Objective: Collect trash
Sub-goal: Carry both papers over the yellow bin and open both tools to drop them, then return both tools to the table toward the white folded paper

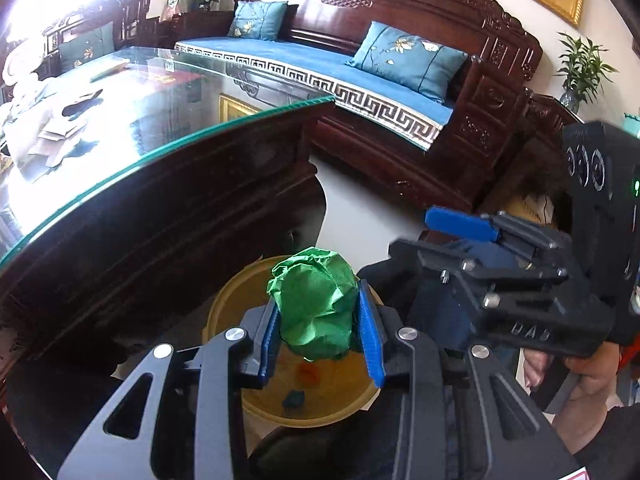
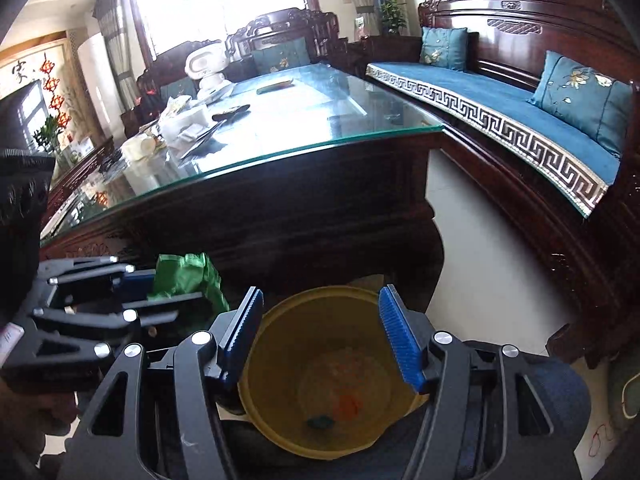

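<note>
Green crumpled paper point(image 1: 318, 304) is pinched between the blue pads of the left gripper point(image 1: 322, 334), which holds it directly above the yellow bin point(image 1: 228, 308). The bin stands on the floor beside the dark wooden table point(image 1: 168, 216) with its glass top. Inside the bin, a small orange scrap point(image 2: 348, 406) and a small dark green scrap point(image 2: 320, 422) lie on the bottom. The right gripper point(image 2: 320, 336) is positioned over the same bin with its fingers spread apart and nothing between them. In the right wrist view, the left gripper appears at the left edge with the green paper in its grasp. A wooden sofa point(image 1: 400, 80) with blue cushions stands behind the table.
</note>
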